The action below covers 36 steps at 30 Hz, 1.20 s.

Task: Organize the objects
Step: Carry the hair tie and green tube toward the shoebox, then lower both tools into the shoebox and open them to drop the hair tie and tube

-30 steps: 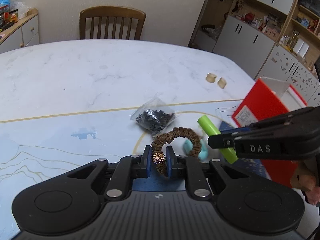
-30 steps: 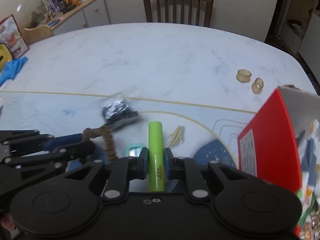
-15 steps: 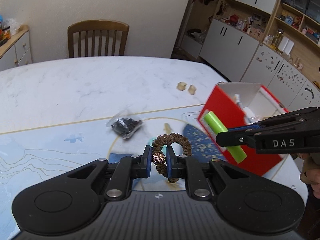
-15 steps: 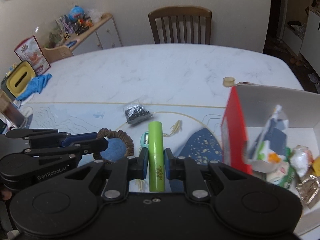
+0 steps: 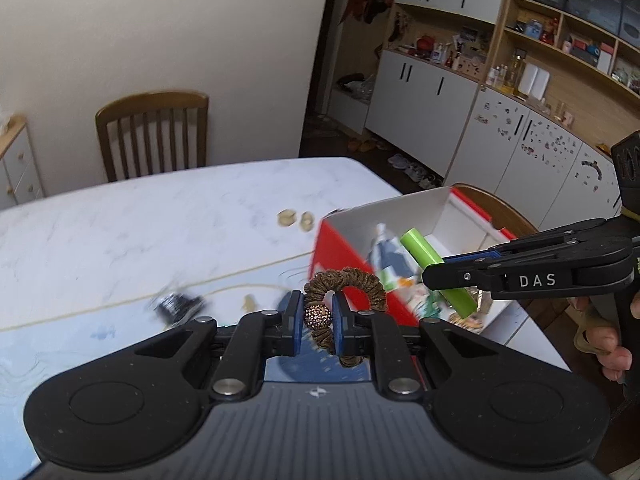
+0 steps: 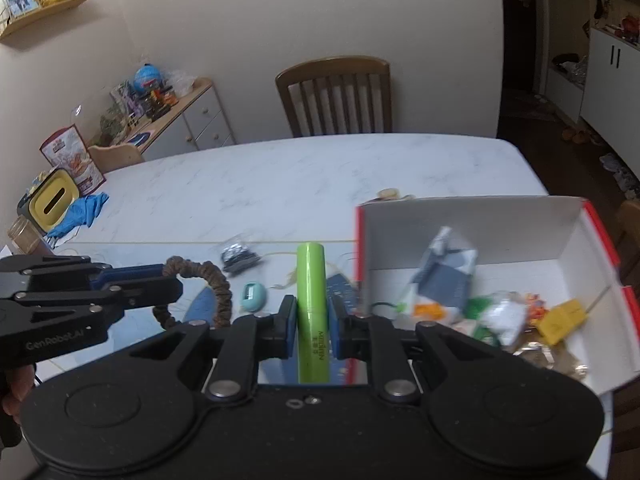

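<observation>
Brown fabric scrunchie (image 5: pixel 344 280) sits pinched by its beaded knot between the left gripper (image 5: pixel 316 320) fingers, off the bench (image 6: pixel 304 184). To their right, the right gripper (image 6: pixel 313 322) fingers pinch a green tube (image 6: pixel 312 300). Beyond both lies the red box (image 6: pixel 576 216), open-topped; its near wall could catch the dangling loop, though the room above looks free.

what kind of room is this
Most likely a home dining room: a marble-look table with a wooden chair pulled up, and wall cupboards with cluttered shelves above.
</observation>
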Motion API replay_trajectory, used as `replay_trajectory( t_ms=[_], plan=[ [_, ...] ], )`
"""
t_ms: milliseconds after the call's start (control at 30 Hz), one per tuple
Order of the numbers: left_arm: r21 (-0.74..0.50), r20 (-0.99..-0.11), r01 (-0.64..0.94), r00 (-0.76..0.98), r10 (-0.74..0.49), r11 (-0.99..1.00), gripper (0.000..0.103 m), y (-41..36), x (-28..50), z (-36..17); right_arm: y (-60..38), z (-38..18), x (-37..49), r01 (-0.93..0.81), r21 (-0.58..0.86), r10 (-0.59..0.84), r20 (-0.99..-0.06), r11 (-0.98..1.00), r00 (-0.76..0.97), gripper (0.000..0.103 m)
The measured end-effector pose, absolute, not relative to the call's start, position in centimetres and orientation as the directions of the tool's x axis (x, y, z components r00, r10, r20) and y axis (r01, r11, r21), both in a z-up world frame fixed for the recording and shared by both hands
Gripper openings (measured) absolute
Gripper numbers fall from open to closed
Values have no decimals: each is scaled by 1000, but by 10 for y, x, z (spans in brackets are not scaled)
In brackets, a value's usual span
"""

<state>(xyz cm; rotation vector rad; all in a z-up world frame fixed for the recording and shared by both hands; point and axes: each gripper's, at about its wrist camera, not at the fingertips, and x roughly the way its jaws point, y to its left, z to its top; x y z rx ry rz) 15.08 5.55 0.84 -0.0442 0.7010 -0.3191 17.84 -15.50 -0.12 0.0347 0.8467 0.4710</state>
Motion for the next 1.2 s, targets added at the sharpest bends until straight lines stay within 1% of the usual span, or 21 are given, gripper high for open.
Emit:
replay_trajectory(
  t_ms=[200, 333, 833, 1033, 1200],
  plan=[
    [-88, -628, 293, 726, -282, 952, 15, 9, 157, 19, -196, 5, 178, -369, 224, 415, -689, 902, 594, 16],
    [-71, -634, 316, 718, -288, 946, 15, -20, 164, 21, -223, 6, 182, -354, 227, 408, -680, 907, 609, 16],
    [-55, -673, 409, 659, -336, 911, 15, -112, 194, 6, -313, -7, 202, -293, 215, 358, -685, 932, 634, 16],
    [-59, -693, 438, 629, -353, 897, 15, -138, 208, -5, -333, -15, 213, -286, 214, 351, -698, 934, 624, 16],
    [-77, -719, 430, 601, -349, 899, 15, -150, 224, -20, -344, -24, 227, -297, 213, 355, -717, 931, 600, 16]
  ],
)
